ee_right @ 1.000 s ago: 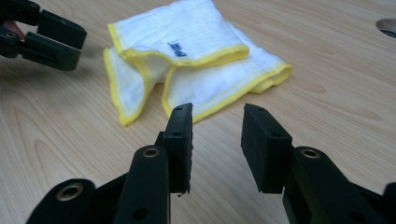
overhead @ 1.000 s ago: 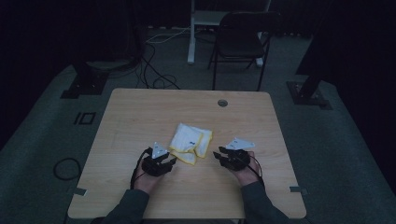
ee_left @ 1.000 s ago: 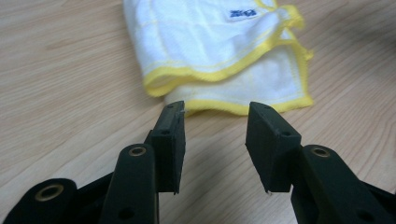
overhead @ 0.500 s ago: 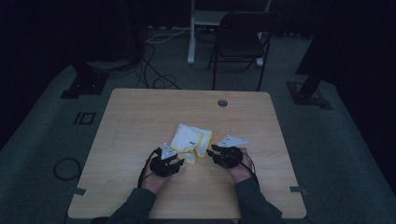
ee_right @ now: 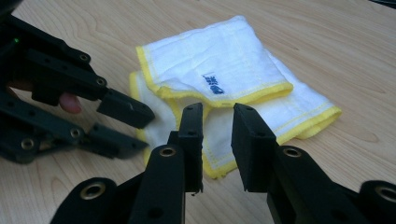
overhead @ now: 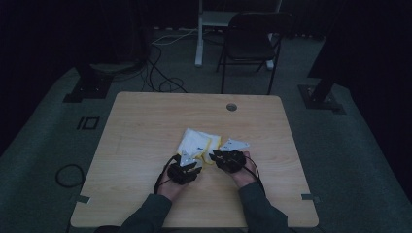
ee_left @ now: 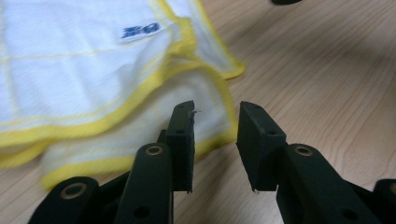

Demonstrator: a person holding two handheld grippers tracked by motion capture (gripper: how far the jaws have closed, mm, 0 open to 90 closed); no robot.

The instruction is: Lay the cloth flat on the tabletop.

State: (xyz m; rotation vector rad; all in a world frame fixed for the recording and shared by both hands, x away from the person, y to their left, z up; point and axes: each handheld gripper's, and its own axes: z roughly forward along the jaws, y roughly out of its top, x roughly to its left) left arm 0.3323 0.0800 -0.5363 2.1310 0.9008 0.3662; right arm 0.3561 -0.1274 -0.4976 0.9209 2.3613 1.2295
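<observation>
A folded white cloth (overhead: pixel 197 141) with a yellow hem and a small blue label lies mid-table. My left gripper (overhead: pixel 193 160) is at the cloth's near edge. In the left gripper view its jaws (ee_left: pixel 216 114) straddle the corner of the lower layer of the cloth (ee_left: pixel 93 70); they have just been closing, but a gap remains and the pads do not press. My right gripper (overhead: pixel 217 156) is at the near right corner. Its jaws (ee_right: pixel 218 114) have just been closing too and stand apart over the cloth's hem (ee_right: pixel 219 79). The left gripper (ee_right: pixel 123 119) lies to the left there.
The wooden table (overhead: pixel 145 126) has a round cable hole (overhead: pixel 231 107) near its far edge. Behind it stand a black chair (overhead: pixel 252 39) and a white post, with cables on the floor. The person's forearms come in over the near edge.
Both grippers have moved inward and forward to the cloth's near edge and now sit closer together. Their jaws stand narrower than before.
</observation>
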